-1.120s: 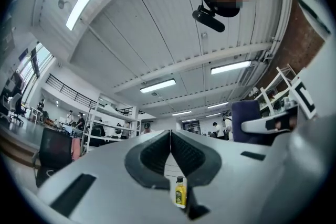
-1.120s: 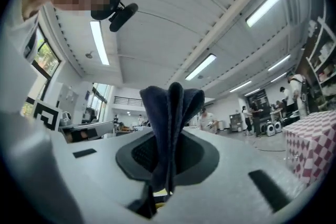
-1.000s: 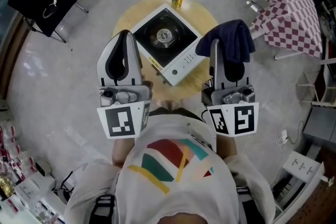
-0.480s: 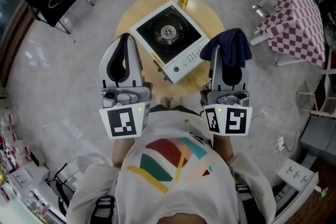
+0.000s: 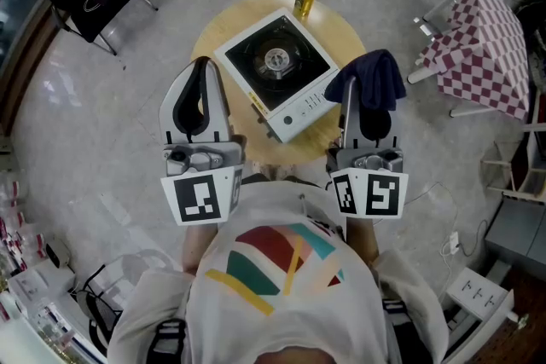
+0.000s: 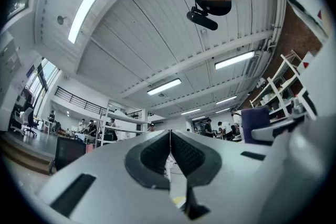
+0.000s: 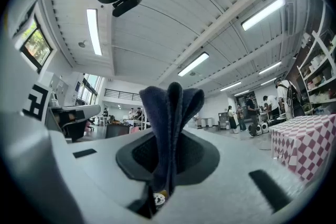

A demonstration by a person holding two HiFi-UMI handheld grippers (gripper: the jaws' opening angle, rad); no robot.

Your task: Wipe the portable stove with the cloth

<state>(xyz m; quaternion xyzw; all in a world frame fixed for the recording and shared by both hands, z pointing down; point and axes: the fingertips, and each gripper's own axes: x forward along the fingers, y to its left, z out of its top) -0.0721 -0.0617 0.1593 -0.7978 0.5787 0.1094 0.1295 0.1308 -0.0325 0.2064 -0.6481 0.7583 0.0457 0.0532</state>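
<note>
Sitting on the round wooden tabletop [image 5: 213, 34], the white portable stove [image 5: 275, 68] shows a black top and a central burner. Nearer the person, the left tongs [image 5: 201, 68] are pressed together, empty. The right tongs [image 5: 363, 108] clamp the folded dark-blue cloth [image 5: 375, 77] near the stove's right side.

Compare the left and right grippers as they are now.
The left gripper has its fingers pressed together on nothing, while the right gripper pinches the dark blue cloth. The left gripper's tip is bare in the head view; cloth drapes over the right gripper's tip. Both are shut, point up toward the ceiling, and are clear of the stove.
</note>
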